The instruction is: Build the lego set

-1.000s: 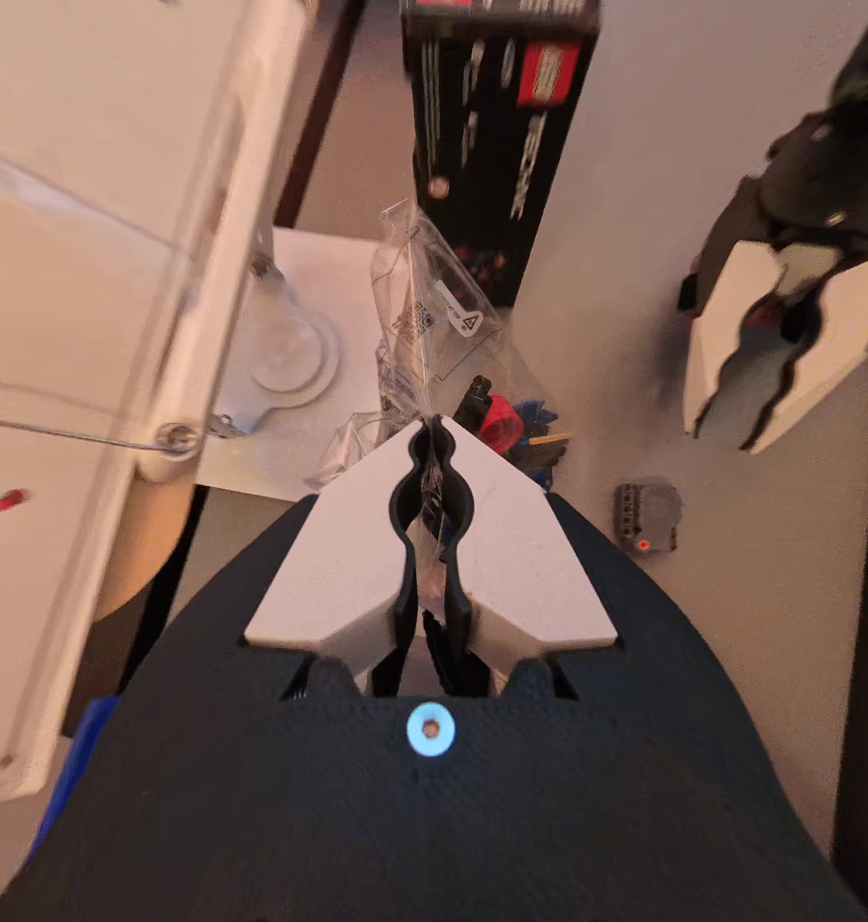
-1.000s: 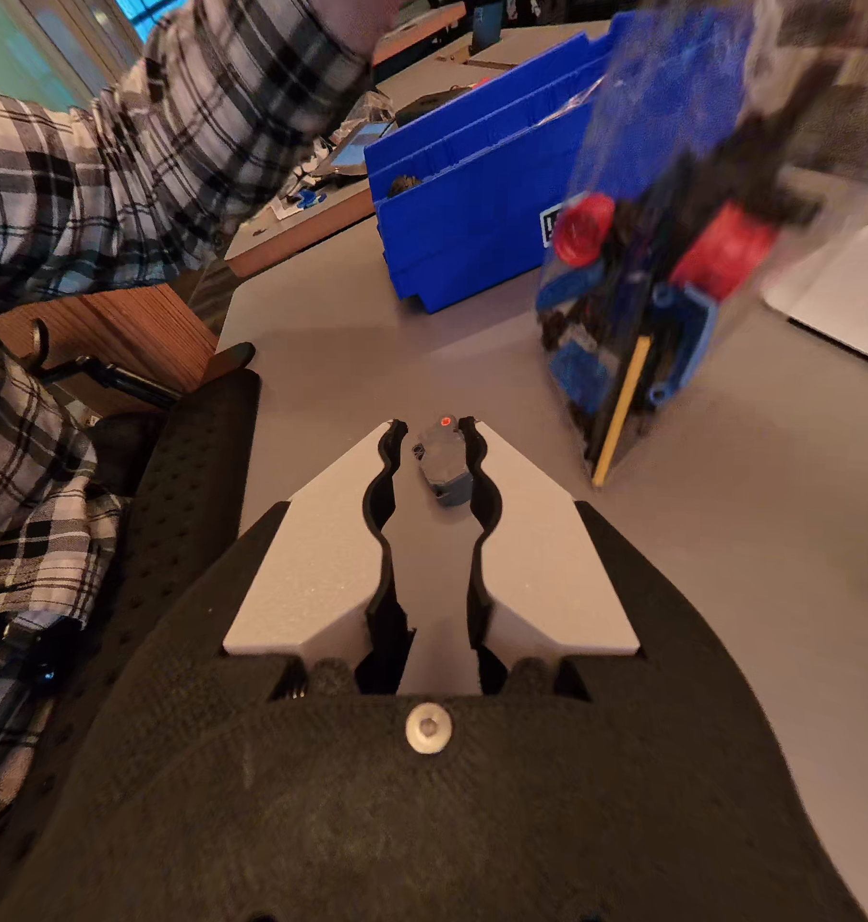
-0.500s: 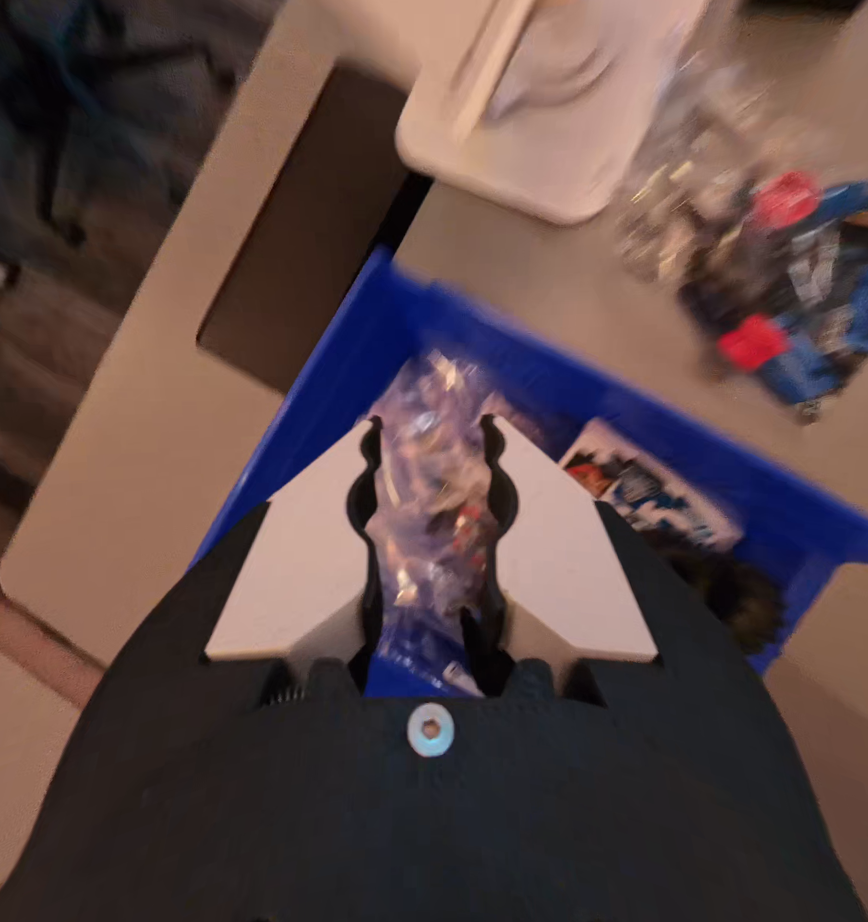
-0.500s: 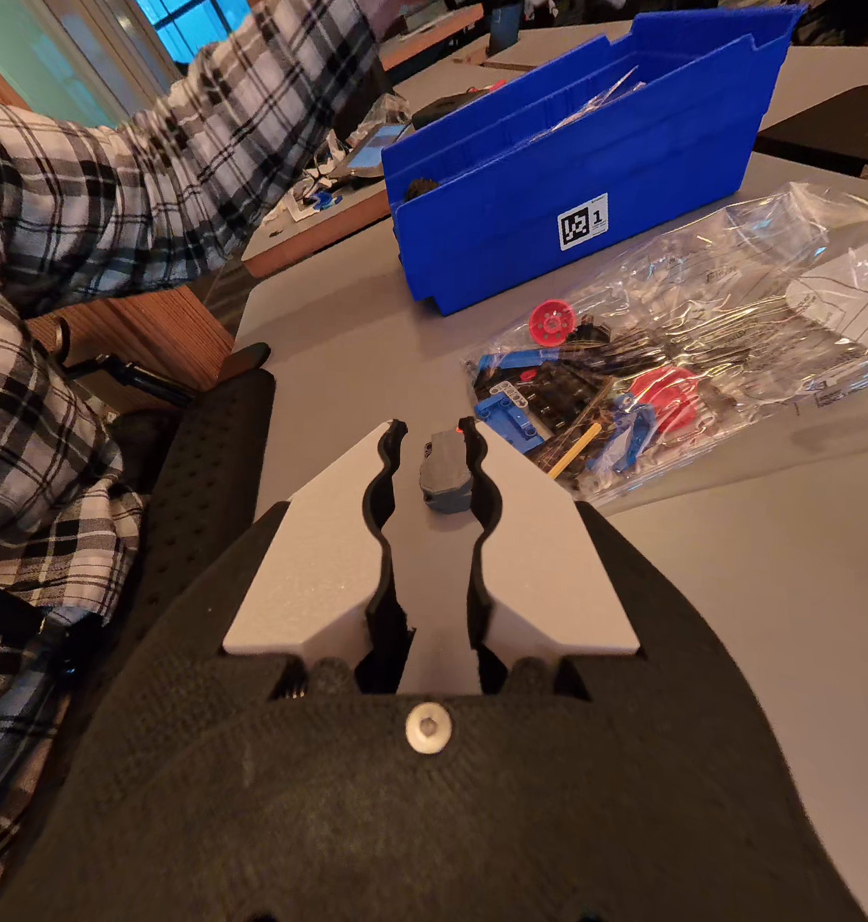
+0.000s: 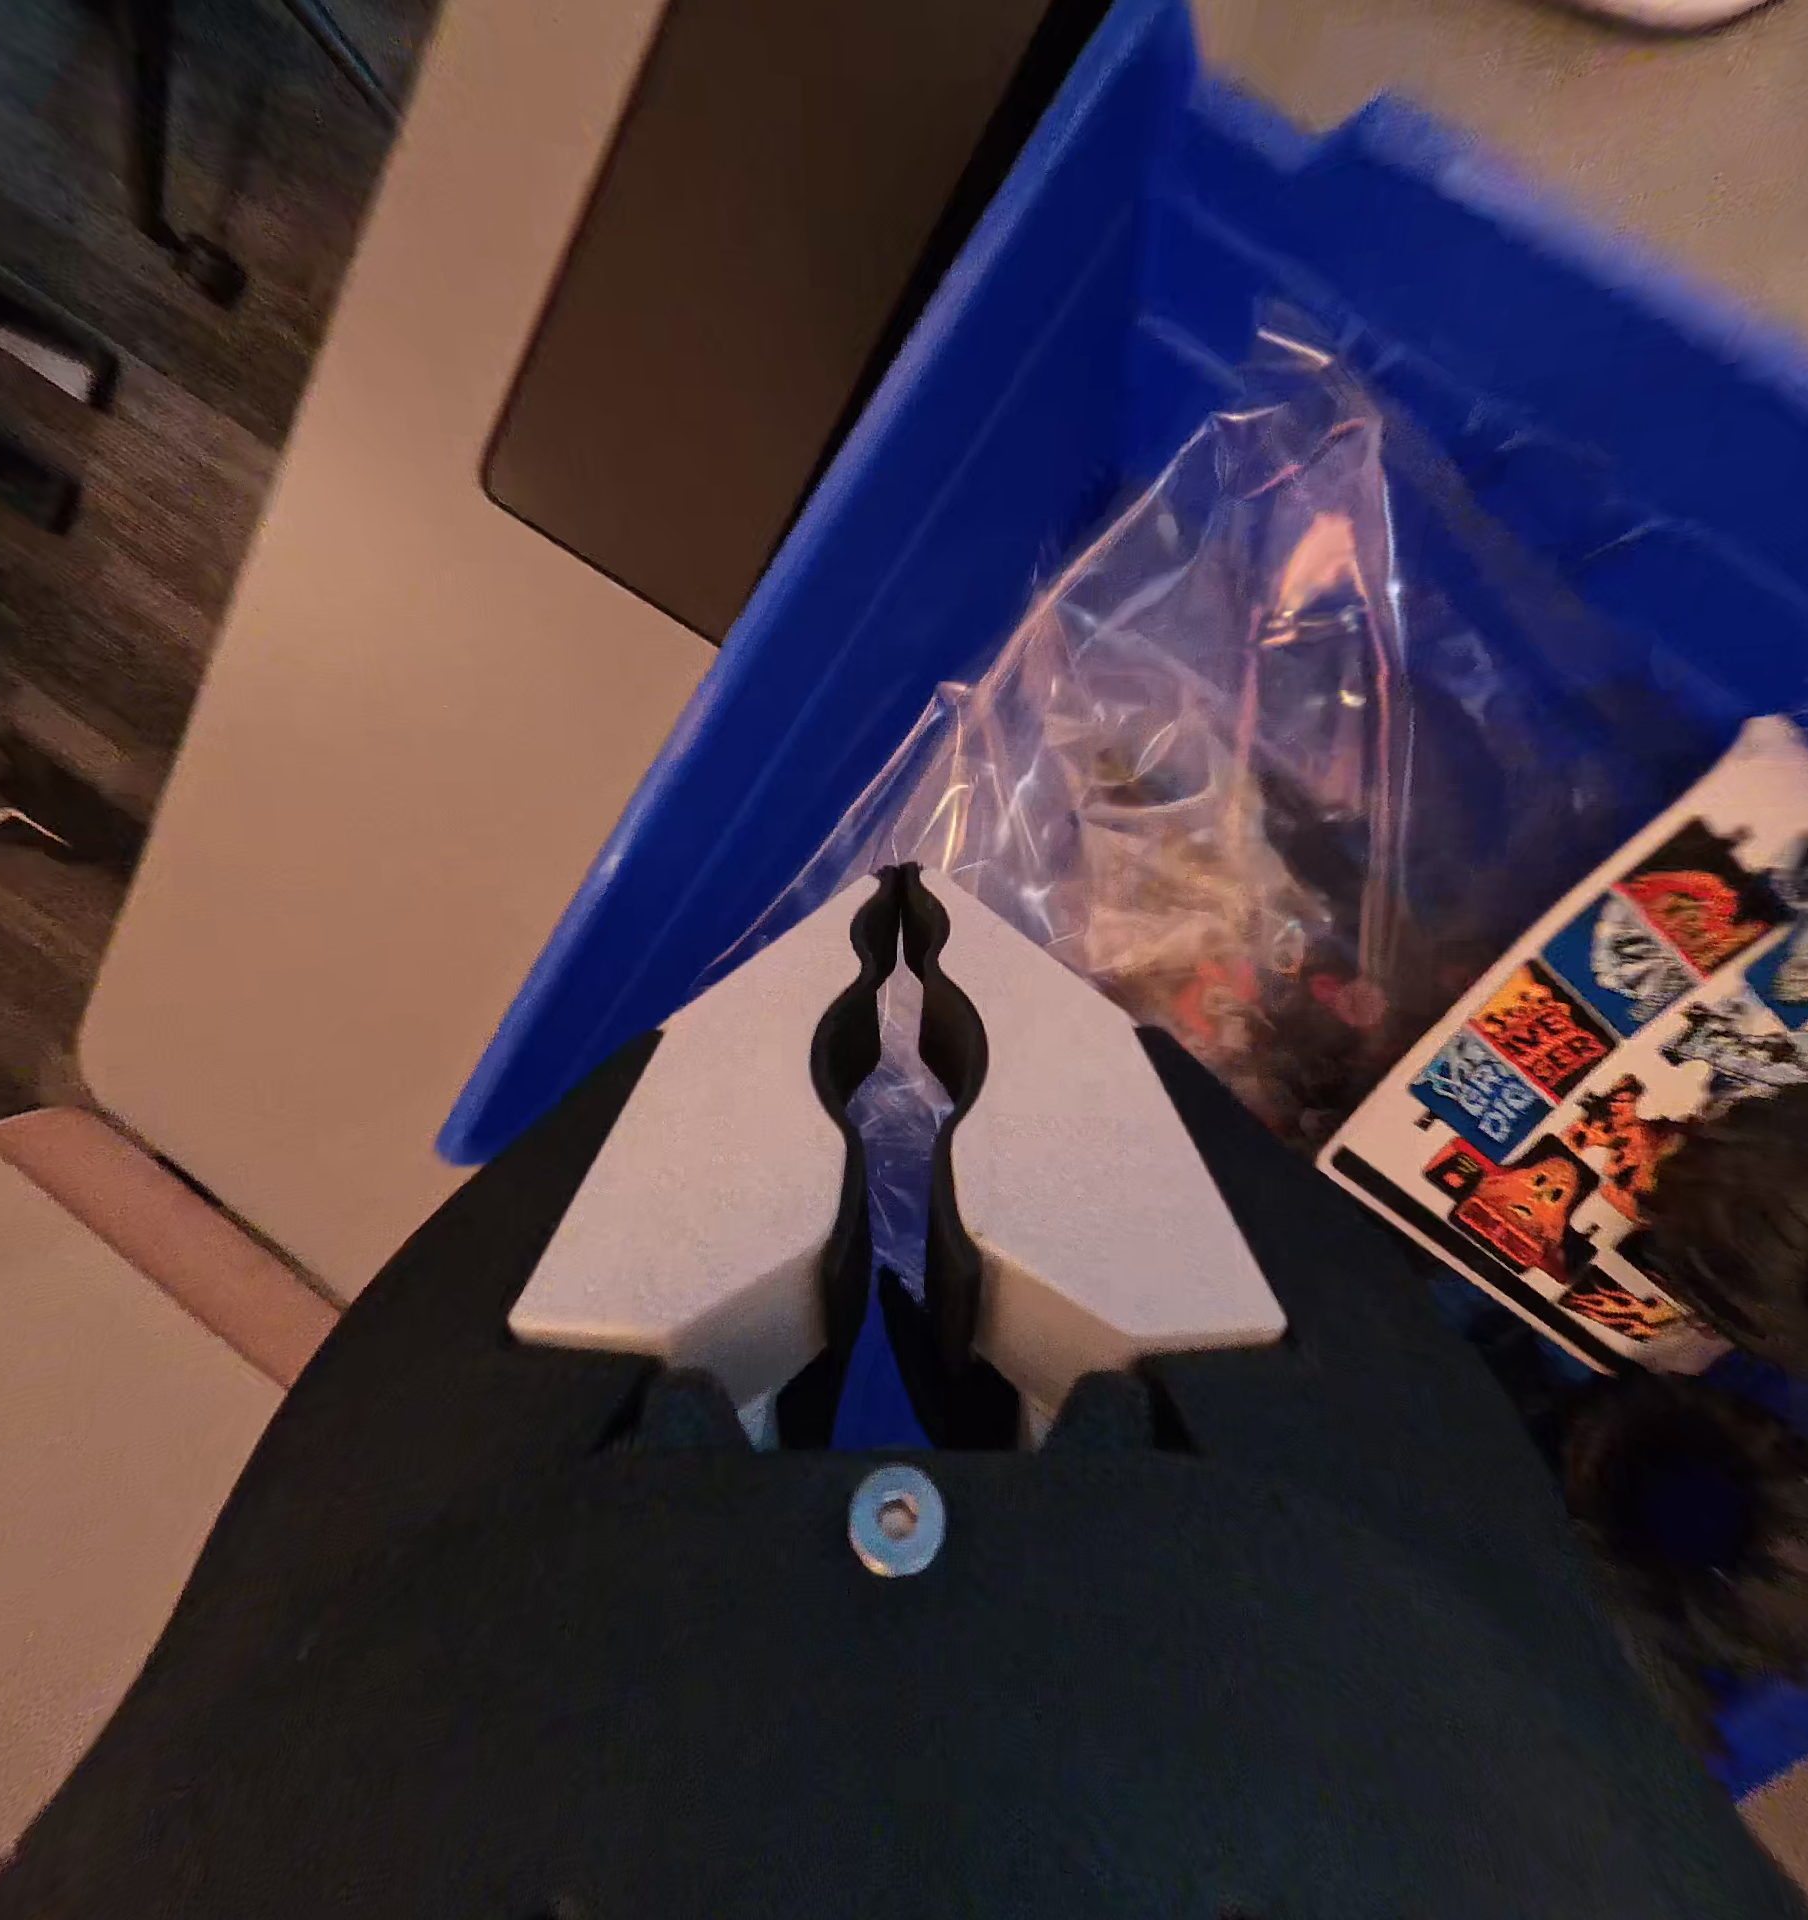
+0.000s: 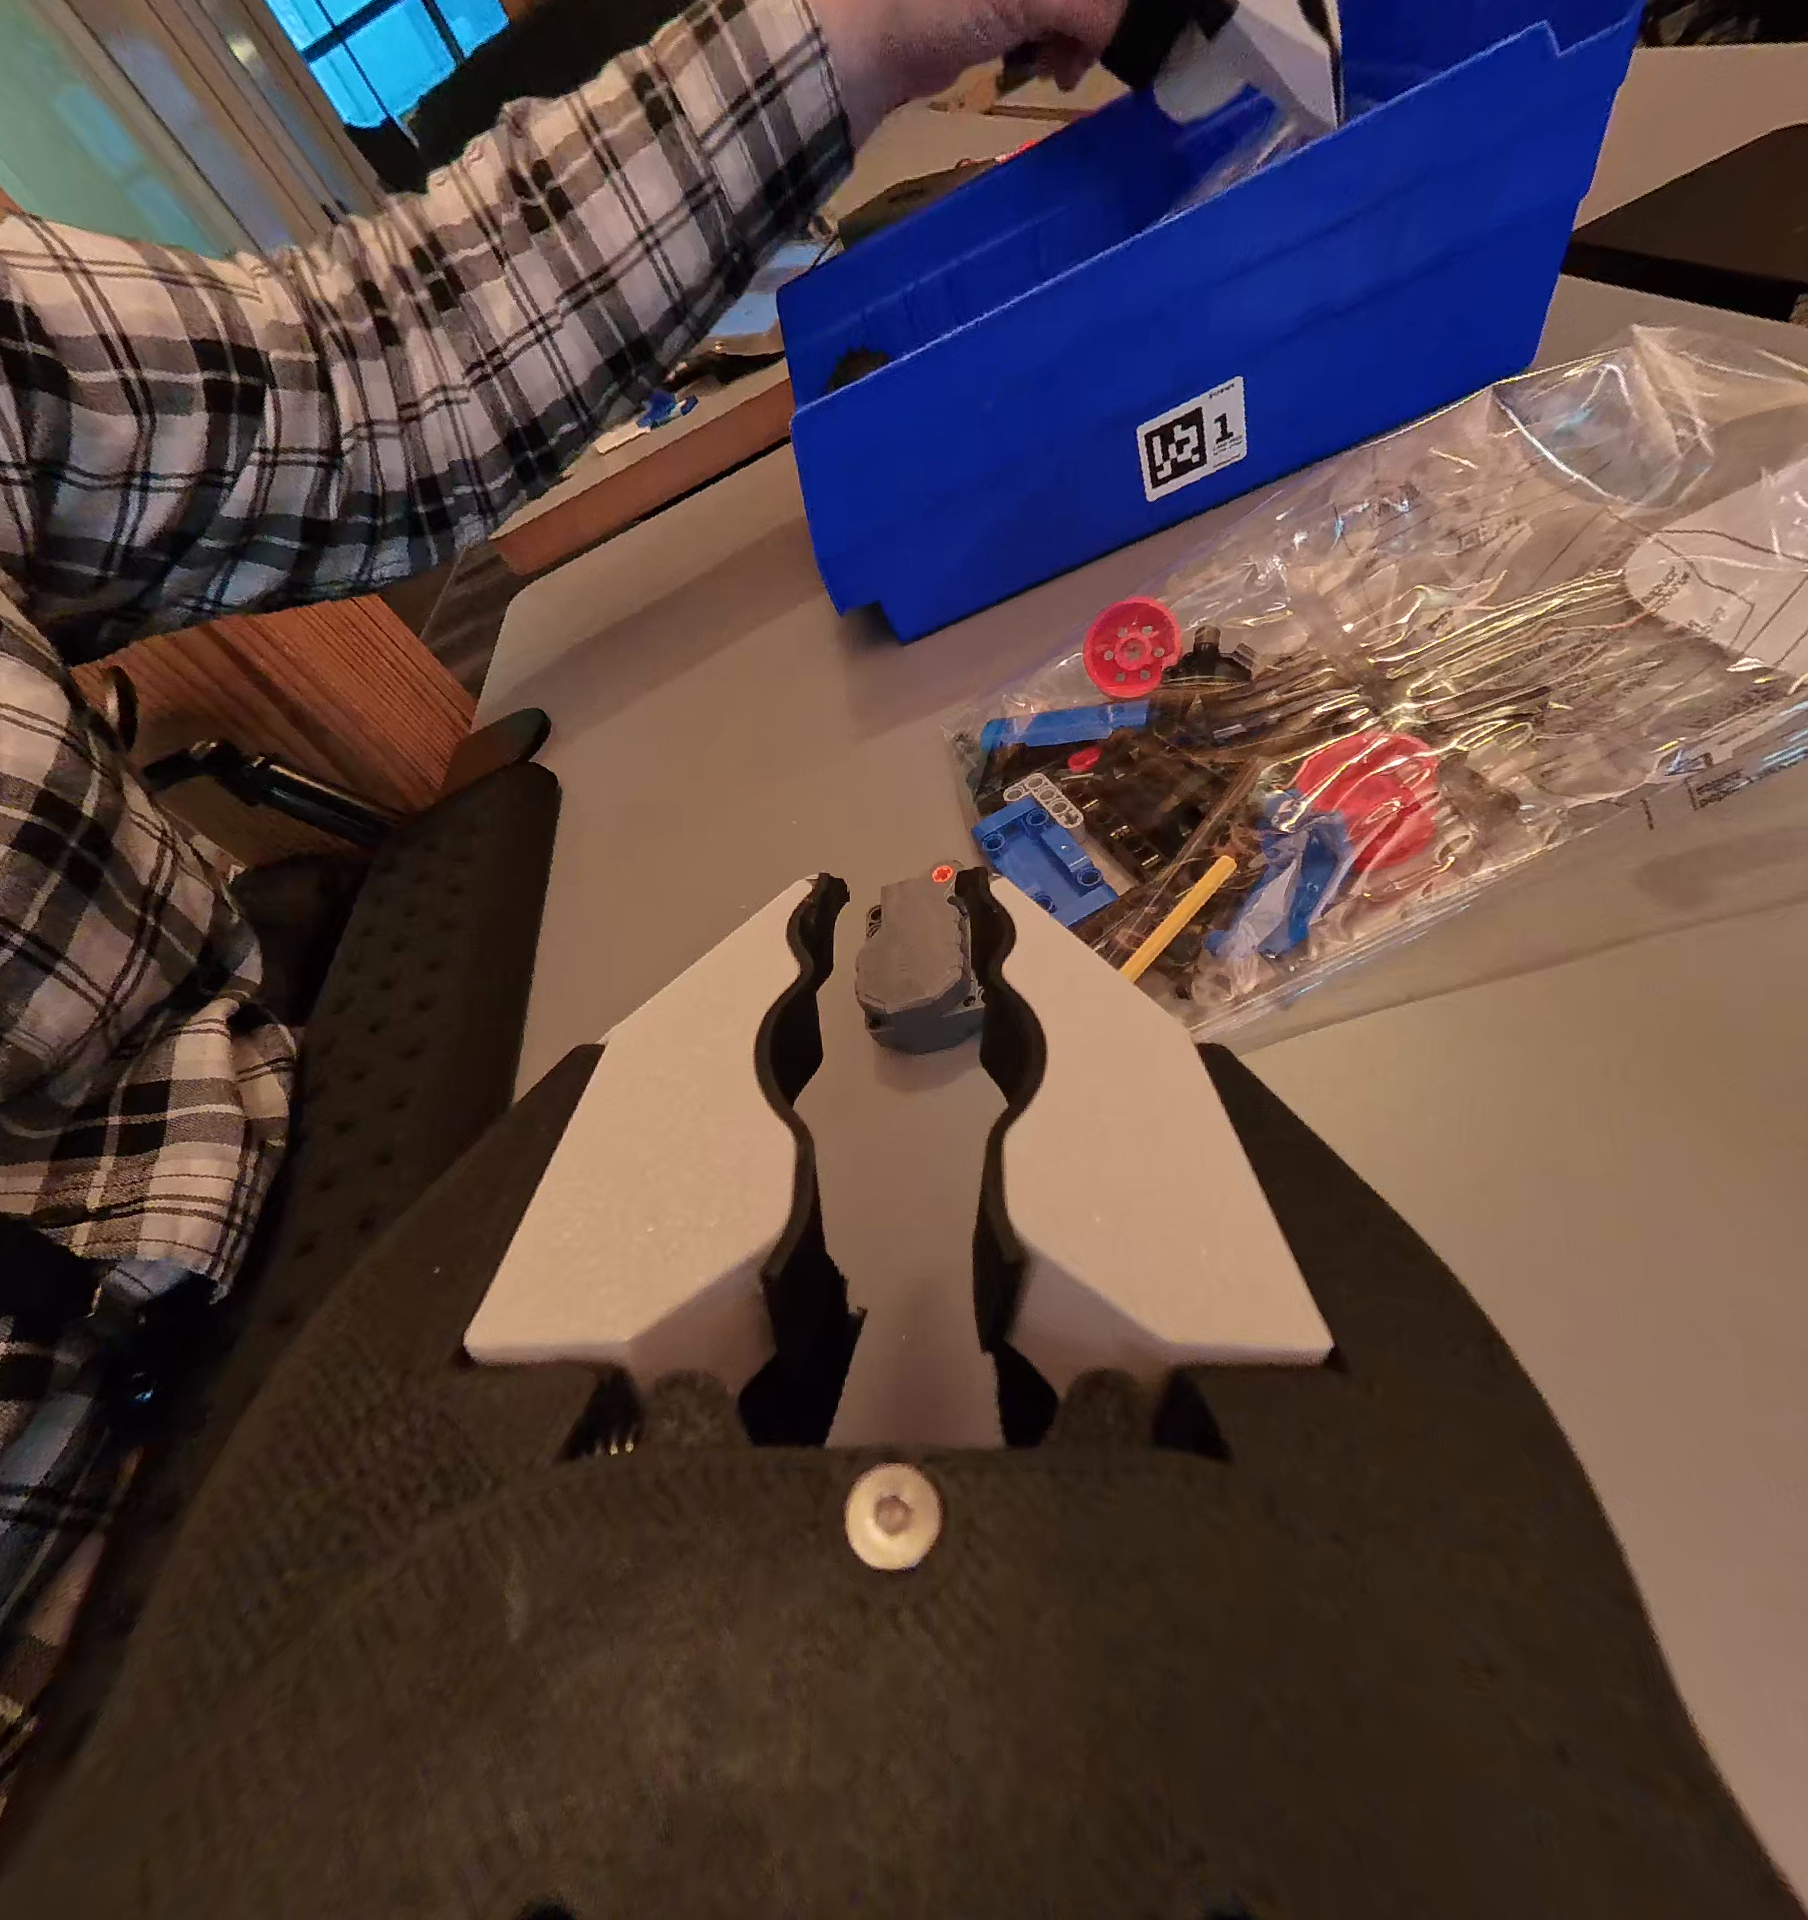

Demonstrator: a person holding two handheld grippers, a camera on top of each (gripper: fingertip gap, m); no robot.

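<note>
My left gripper (image 5: pixel 900 883) is inside the blue bin (image 5: pixel 734 790), shut on the edge of a clear bag of lego pieces (image 5: pixel 1222 790); plastic shows between its fingers. A printed sticker sheet (image 5: pixel 1606 1039) and black tyres (image 5: pixel 1773 1205) lie in the bin beside the bag. My right gripper (image 6: pixel 900 888) is open, low over the grey table (image 6: pixel 1502 1195). A small grey lego motor block (image 6: pixel 921 966) sits on the table between its fingers, close to the right one. Another clear bag (image 6: pixel 1399 727) with red, blue and black pieces lies on the table to the right.
The blue bin (image 6: pixel 1035 436) stands at the table's far side, with the left gripper (image 6: pixel 1243 52) and a plaid-sleeved arm (image 6: pixel 412 312) reaching into it. A black perforated chair part (image 6: pixel 412 987) is at the table's left edge. A dark cutout (image 5: pixel 734 312) is in the tabletop. The left gripper's tips are roughly 40 centimetres from the right gripper's.
The left gripper let go of the first bag, now on the table, swung to the bin and shut on a second bag. The right gripper moved forward around the grey block.
</note>
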